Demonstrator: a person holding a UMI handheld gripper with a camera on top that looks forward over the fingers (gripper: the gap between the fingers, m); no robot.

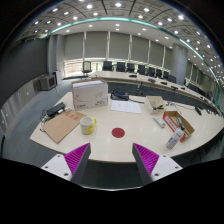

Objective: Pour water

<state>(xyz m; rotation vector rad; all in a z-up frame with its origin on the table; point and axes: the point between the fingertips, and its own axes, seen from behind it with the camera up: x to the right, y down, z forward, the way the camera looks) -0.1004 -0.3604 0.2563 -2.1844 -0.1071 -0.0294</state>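
Note:
My gripper (112, 160) is open, its two magenta pads (77, 156) wide apart with nothing between them. It hovers above the near edge of a white table (125, 147). Beyond the fingers, a yellow cup (89, 125) stands on the table to the left. A red round coaster (118, 132) lies flat near the middle. On the right side stand a small clear bottle with a red cap (173, 139) and an orange bag (179, 123); both are far from the fingers.
A white box (89, 95) stands at the back left, a brown cardboard sheet (62, 125) lies at the left. Papers and small items sit at the back. Beyond are curved desks with monitors and chairs (128, 69).

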